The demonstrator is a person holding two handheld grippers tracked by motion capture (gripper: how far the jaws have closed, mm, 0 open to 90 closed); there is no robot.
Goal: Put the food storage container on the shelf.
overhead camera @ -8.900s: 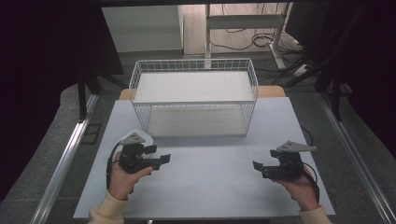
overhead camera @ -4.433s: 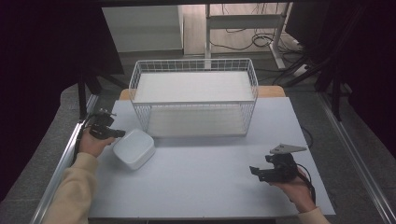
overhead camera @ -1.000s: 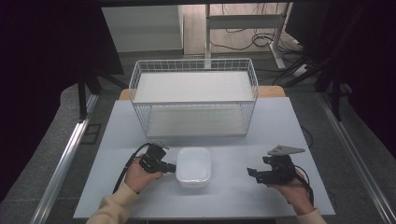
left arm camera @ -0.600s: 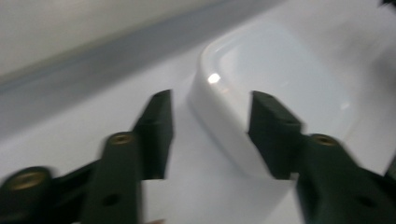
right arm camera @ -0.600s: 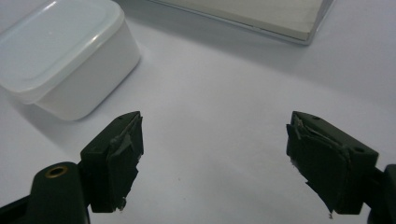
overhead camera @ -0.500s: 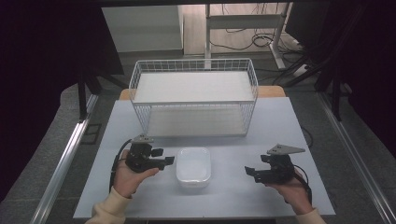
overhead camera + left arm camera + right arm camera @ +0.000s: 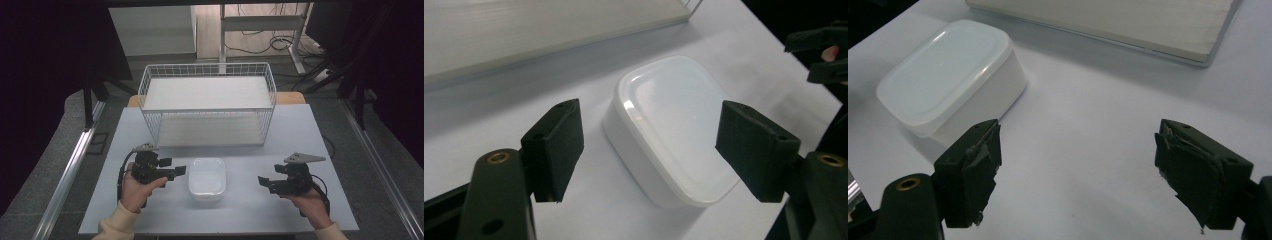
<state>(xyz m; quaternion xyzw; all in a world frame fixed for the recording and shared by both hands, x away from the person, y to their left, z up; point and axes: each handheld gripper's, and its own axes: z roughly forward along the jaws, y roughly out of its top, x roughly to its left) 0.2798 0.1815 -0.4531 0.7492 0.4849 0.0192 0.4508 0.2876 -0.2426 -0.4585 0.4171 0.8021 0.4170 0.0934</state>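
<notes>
A: White lidded box (image 7: 206, 178) sits on the table (image 7: 310, 135), in front of the wire basket (image 7: 207, 102), between both grippers.

B: Left gripper (image 7: 176, 171)?

A: Jaws wide apart, empty, just beside the box's left wall. Right gripper (image 7: 263, 181) also spread, empty, well apart.

B: Likely next move?

A: A grasp, I'd judge. Straddle the box squarely, below the lid rim, so it doesn't slip.
</notes>
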